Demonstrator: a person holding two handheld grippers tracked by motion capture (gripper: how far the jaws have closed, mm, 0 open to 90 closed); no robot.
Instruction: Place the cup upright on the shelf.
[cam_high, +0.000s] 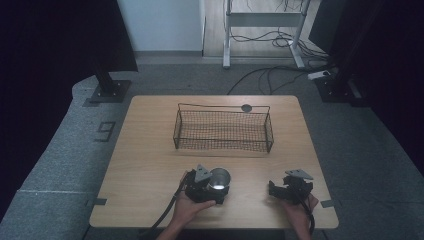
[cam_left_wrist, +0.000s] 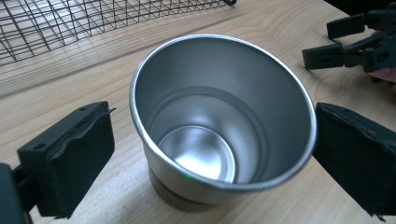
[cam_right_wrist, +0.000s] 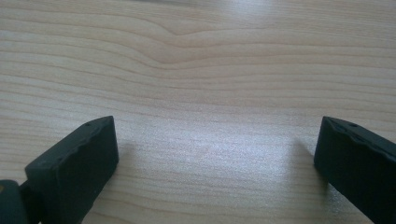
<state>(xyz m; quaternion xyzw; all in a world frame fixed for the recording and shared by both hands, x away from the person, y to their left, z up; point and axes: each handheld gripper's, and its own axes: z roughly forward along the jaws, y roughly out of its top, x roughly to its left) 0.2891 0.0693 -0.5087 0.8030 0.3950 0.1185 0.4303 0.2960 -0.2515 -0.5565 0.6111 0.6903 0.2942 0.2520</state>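
Note:
A shiny, empty metal cup stands upright on the wooden table near its front edge. My left gripper is open, with one jaw on each side of the cup. The jaw at the left of the left gripper view stands a small gap off the cup, while the other is at or against its rim. To the right, my right gripper is open low over bare wood, with nothing between its jaws. It also shows in the left gripper view.
A black wire basket, empty, stands at the middle back of the table. A round grey cap sits in the tabletop behind it. Bare wood lies left of the cup. Cables and stand bases lie on the floor beyond the table.

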